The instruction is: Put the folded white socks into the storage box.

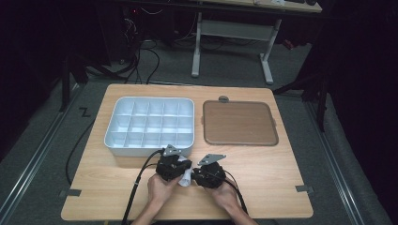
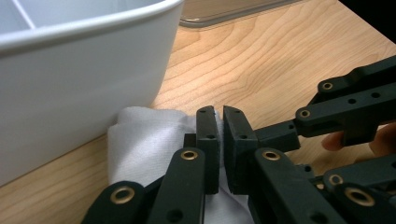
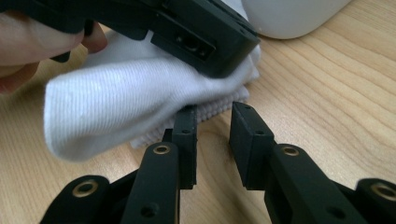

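Nearest to me, my 2 hands bring the 2 grippers together at the front of the table [image 1: 263,187]. The left gripper [image 2: 219,122] has its jaws pressed nearly together, and the white cloth [image 2: 140,144] is pinched between them. This cloth lies on the wood, bunched, touching the front wall of the white tray [image 1: 122,149].

The right gripper [image 3: 214,122] has its jaws partly apart. They stand just at the ribbed edge of the cloth, and I see no fabric between them, so it holds nothing yet.

I judge that the work is at an early step: 1 side of the cloth is gripped, the other side is not. What remains is to take the second grip, and then to spread, fold or carry the cloth; I cannot tell which.

Farther away, the tray shows many compartments, all bare as far as I see. Beside it, to the right, lies a flat brown lid [image 1: 239,123], apart from the tray.
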The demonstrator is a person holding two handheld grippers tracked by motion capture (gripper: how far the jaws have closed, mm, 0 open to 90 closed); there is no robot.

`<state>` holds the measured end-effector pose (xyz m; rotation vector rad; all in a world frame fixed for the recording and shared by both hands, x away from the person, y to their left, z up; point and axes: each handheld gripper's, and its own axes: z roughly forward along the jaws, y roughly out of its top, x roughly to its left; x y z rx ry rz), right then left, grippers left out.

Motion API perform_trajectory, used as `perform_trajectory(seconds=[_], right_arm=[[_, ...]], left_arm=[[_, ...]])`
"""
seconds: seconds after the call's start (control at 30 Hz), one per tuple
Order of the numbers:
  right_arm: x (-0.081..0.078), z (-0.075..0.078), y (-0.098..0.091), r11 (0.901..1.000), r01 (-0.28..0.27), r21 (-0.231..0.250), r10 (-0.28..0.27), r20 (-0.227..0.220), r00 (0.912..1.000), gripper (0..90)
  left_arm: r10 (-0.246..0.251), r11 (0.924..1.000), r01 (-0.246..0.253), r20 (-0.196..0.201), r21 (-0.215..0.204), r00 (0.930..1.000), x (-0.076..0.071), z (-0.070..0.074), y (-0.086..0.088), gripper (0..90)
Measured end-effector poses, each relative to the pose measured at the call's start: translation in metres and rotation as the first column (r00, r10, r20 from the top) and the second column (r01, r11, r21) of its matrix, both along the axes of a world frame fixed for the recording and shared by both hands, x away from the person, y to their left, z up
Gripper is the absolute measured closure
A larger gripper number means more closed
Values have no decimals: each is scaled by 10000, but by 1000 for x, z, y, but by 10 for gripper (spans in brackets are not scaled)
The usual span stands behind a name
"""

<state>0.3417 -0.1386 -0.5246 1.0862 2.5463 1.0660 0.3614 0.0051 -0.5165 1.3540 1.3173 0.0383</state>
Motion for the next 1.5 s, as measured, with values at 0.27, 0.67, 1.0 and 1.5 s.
perform_trajectory(seconds=[0.27,0.67,1.0,1.5], right_arm=[[-4,1,-1,9997,-159,-191,159,13,9999,725],[-4,5,-8,9999,56,134,-56,15,10000,754],[-12,14,-12,9996,-102,251,96,237,9997,845],[-30,44,-1,9948,-803,630,730,1098,9913,849]], left_arm=[[-14,9990,-11,557,439,9984,-11,-5,1,865],[-417,9991,409,661,139,9969,-13,9,6,740],[-417,9977,454,722,-499,9965,-13,23,15,646],[-43,9988,-2,938,482,9956,-9,25,44,566]])
